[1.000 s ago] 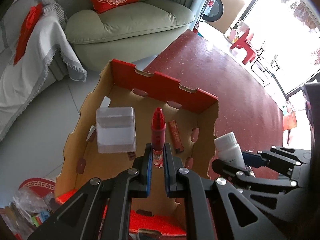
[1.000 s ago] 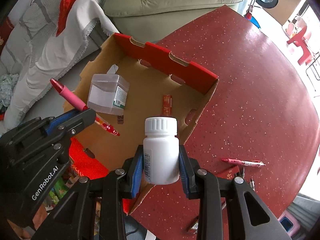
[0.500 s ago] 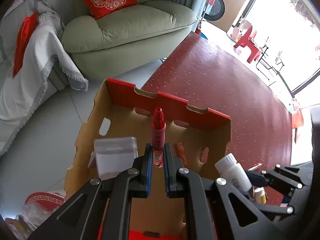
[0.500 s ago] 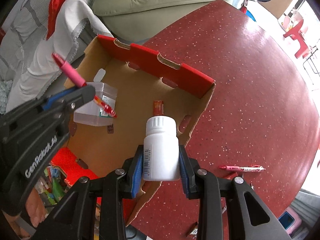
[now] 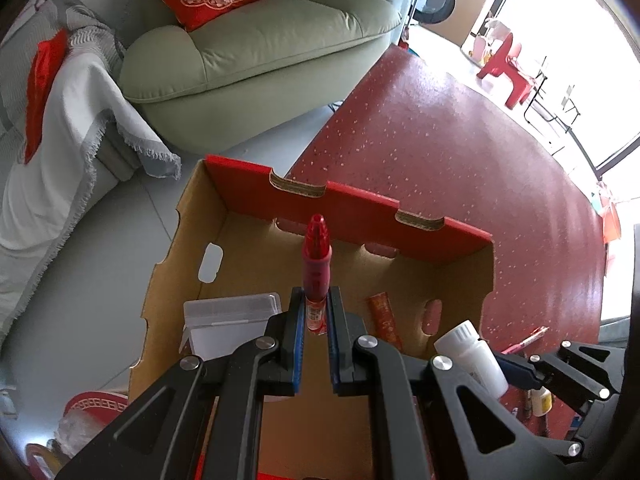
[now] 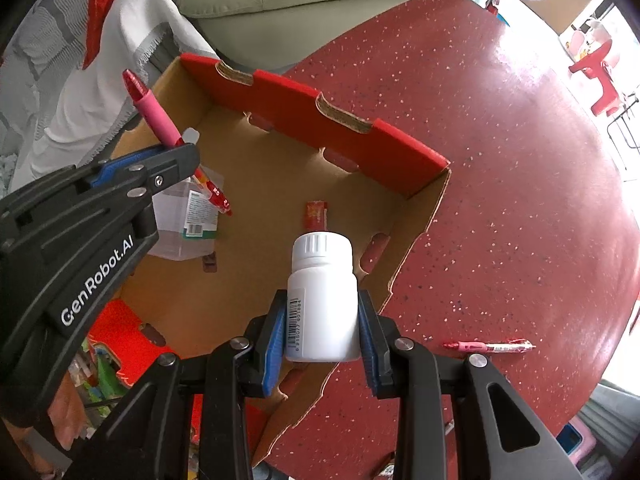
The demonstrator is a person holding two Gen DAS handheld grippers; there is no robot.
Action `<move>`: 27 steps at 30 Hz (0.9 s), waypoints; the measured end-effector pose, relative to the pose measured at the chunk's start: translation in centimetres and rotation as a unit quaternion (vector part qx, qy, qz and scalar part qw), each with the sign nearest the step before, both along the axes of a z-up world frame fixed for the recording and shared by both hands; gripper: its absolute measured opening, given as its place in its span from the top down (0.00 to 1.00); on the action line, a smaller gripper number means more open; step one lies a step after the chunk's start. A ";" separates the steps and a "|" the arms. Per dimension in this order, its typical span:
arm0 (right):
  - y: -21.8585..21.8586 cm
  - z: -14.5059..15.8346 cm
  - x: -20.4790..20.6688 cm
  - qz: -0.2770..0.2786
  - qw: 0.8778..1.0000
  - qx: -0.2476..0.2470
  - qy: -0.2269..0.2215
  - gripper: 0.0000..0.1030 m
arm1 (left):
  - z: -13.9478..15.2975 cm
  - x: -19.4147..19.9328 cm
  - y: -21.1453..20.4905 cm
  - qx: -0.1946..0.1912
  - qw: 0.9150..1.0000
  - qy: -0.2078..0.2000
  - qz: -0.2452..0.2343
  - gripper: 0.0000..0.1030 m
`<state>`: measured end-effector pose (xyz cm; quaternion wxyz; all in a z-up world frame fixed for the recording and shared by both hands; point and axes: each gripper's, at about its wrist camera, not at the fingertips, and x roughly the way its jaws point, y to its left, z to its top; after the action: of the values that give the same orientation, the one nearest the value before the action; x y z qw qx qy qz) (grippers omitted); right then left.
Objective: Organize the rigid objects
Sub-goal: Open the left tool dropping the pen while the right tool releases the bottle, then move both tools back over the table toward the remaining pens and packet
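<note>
The left gripper (image 5: 316, 320) is clamping the red pen (image 5: 316, 264), the right gripper (image 6: 322, 320) the white bottle (image 6: 322, 292); lower each inside the cardboard box (image 6: 304, 108) walls before releasing.

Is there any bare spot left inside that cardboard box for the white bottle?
Yes: the cardboard box floor is bare between the clear plastic container and the red packet, and along the red far wall. The left side is crowded by that container.
</note>
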<state>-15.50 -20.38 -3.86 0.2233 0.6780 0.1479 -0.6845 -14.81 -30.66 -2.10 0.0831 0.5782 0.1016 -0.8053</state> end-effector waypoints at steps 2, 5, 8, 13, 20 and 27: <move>0.0 -0.4 0.0 0.000 1.000 0.001 -0.004 0.67 | -0.4 -0.1 0.0 -0.003 1.000 -0.008 -0.001 0.90; 0.1 -1.0 0.1 0.001 1.000 0.005 -0.011 0.67 | -0.8 -0.3 0.2 -0.008 1.000 -0.013 -0.007 0.82; 0.2 -1.2 0.2 -0.002 1.000 0.006 -0.011 0.67 | -0.7 -0.3 0.5 -0.040 0.999 -0.009 -0.011 0.20; 0.0 0.1 0.5 0.013 1.000 -0.001 0.011 0.11 | -0.2 -0.1 0.6 -0.064 0.998 0.001 -0.028 0.01; 0.4 2.9 2.1 0.073 0.995 0.009 0.072 0.10 | 0.9 0.4 0.4 -0.023 0.999 0.010 -0.043 0.00; 6.0 4.2 3.2 0.011 0.997 -0.029 0.064 0.00 | 2.6 1.7 2.9 0.010 0.997 0.010 -0.080 0.00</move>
<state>-12.32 -14.43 0.39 0.2399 0.6243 0.1495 -0.7283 -13.09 -27.77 0.47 0.0122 0.5770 0.0639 -0.8142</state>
